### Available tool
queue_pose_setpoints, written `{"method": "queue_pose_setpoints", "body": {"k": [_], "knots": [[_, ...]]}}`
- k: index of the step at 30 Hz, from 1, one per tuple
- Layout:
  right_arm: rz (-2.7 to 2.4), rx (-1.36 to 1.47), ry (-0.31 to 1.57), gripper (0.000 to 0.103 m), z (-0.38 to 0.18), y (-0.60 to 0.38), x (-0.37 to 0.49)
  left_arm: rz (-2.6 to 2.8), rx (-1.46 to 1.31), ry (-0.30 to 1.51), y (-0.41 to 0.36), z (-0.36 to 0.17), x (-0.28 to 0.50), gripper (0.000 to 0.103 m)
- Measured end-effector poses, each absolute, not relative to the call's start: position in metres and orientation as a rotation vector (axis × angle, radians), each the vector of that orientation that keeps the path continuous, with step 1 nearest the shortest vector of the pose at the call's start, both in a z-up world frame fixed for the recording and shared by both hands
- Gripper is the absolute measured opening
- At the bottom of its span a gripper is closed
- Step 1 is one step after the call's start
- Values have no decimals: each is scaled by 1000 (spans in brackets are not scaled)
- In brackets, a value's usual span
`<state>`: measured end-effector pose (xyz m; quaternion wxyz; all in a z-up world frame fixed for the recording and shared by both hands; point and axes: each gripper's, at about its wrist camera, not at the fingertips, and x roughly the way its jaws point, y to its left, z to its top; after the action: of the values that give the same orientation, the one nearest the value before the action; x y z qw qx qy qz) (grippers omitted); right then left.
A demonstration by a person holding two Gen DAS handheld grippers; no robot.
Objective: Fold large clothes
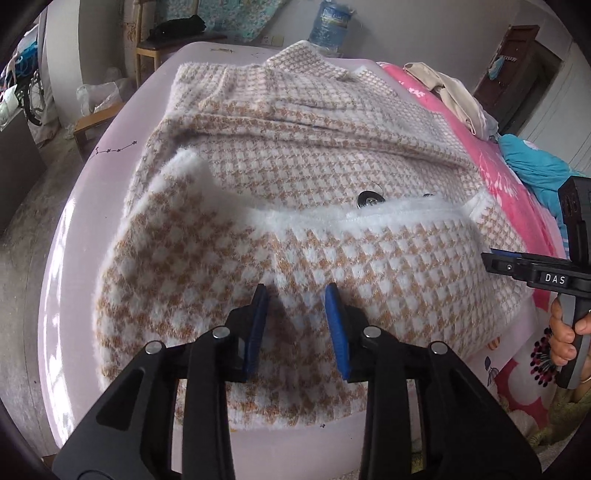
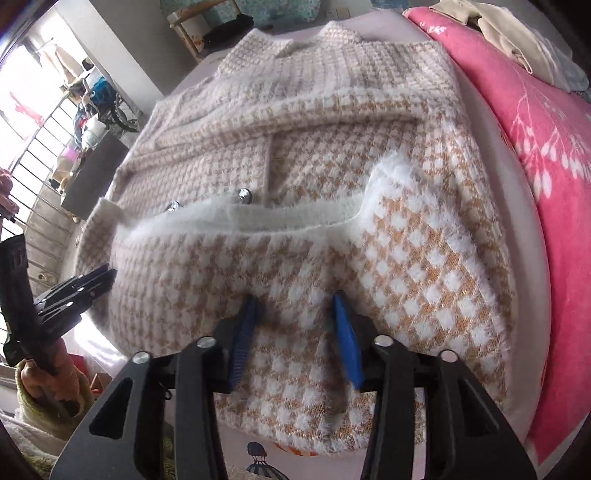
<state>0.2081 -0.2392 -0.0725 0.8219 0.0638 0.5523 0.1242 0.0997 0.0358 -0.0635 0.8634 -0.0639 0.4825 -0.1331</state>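
Two grippers are hanging over the near edge of one garment, and neither is holding anything: the left gripper (image 1: pixel 297 291) is showing its blue pads spread apart with fuzzy cloth visible between them, and the right gripper (image 2: pixel 297 301) is likewise gaping, its fingers standing clear of each other above the knit. One houndstooth cardigan (image 1: pixel 295 177), tan and white with a furry white trim, is lying on the pale lilac sheet (image 1: pixel 74 266) of the bed, and its bottom part is sitting doubled back toward the collar, so that the white hem band (image 2: pixel 280 218) is running across the middle of the body. Judging by that, the lengthwise fold appears to be already laid, and the step in hand looks like the pause between folds, with both tools released and hovering just above the folded edge. My reading is that the next move is calling for a fresh grip, probably on the two near corners or on one side of the bundle, taken deep enough to catch both layers so the thick pile is not slipping out. Two metal snap buttons (image 2: pixel 244 195) are peeking out just beyond the hem band. Farther off, one collar (image 1: pixel 306 59) is lying flat at the head of the garment. One pink blanket (image 2: pixel 535 147) is running along the right side, one water jug (image 1: pixel 328 26) is standing beyond the bed, and one wooden chair (image 1: pixel 162 44) is standing by the far wall.
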Motion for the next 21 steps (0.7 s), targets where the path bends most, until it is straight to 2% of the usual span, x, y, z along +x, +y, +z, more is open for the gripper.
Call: {"method": "queue_pose_setpoints", "body": {"k": [1, 2, 4, 8, 12, 14, 17, 19, 21], "knots": [[262, 127, 1173, 15, -73, -237, 207, -270, -115, 1007, 35, -64, 99, 16], [267, 137, 1170, 6, -73, -237, 206, -277, -108, 1006, 34, -65, 97, 12], [257, 146, 1157, 5, -68, -238, 205, -289, -121, 1002, 35, -62, 98, 3], [247, 136, 1103, 5, -52, -237, 203, -281, -109, 988, 37, -53, 101, 3], [259, 184, 1195, 5, -82, -240, 212, -291, -112, 1028, 38, -66, 105, 6], [268, 162, 1196, 5, -77, -239, 213, -302, -111, 1033, 40, -61, 106, 8], [291, 142, 1176, 16, -62, -242, 213, -292, -147, 1010, 55, -48, 105, 15], [282, 142, 1121, 36, -49, -254, 211, -264, -164, 954, 68, -36, 105, 19], [244, 139, 1056, 47, -37, -269, 212, -210, -157, 899, 79, -26, 108, 33]]}}
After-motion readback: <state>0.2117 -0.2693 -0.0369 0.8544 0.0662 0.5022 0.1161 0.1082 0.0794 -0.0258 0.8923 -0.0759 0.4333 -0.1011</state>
